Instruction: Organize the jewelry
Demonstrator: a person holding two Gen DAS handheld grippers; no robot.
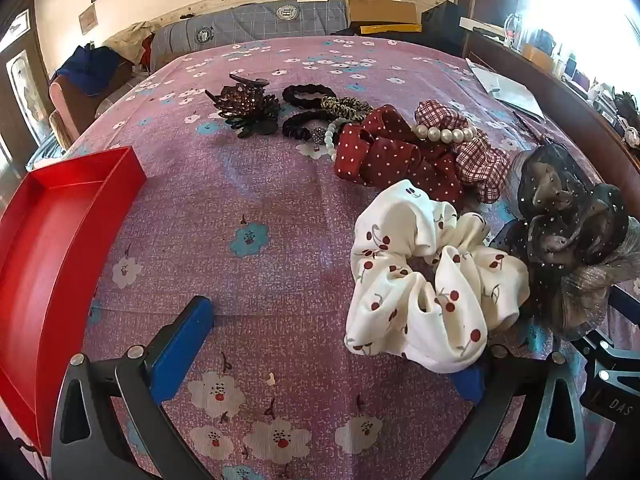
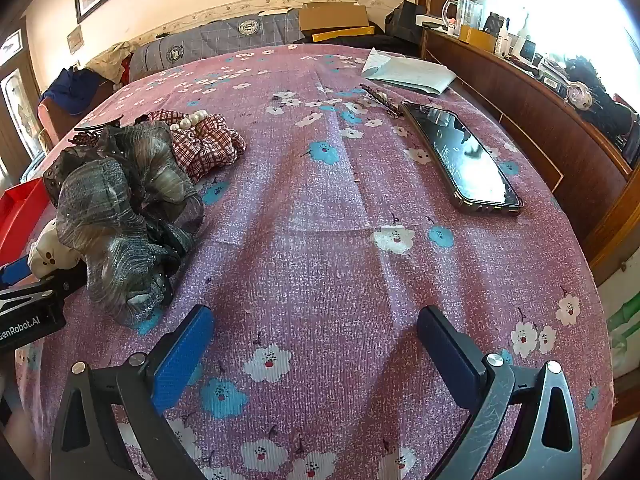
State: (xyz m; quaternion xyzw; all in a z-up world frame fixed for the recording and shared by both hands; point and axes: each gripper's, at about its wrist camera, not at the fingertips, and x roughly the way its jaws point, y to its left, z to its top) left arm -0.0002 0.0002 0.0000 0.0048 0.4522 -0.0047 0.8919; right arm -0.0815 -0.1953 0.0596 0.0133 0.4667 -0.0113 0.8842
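Observation:
On the pink flowered bedspread (image 1: 260, 184), hair accessories lie in a group: a white cherry-print scrunchie (image 1: 420, 280), a red polka-dot bow (image 1: 392, 156), a plaid scrunchie with pearls (image 1: 476, 152), a dark tulle scrunchie (image 1: 568, 216), black hair ties (image 1: 308, 96), a pearl bracelet (image 1: 332, 140) and a dark claw clip (image 1: 248, 108). A red tray (image 1: 60, 240) sits at the left, with nothing in the part I see. My left gripper (image 1: 324, 364) is open just before the white scrunchie, which hides its right fingertip. My right gripper (image 2: 318, 350) is open over bare cloth, right of the tulle scrunchie (image 2: 120, 208).
A phone (image 2: 464, 160) lies face up at the right, with papers (image 2: 408, 72) and a thin hair pin (image 2: 380, 100) beyond it. A wooden ledge (image 2: 540, 112) with clutter borders the right side. Folded bedding and cardboard boxes (image 1: 380, 12) line the far edge.

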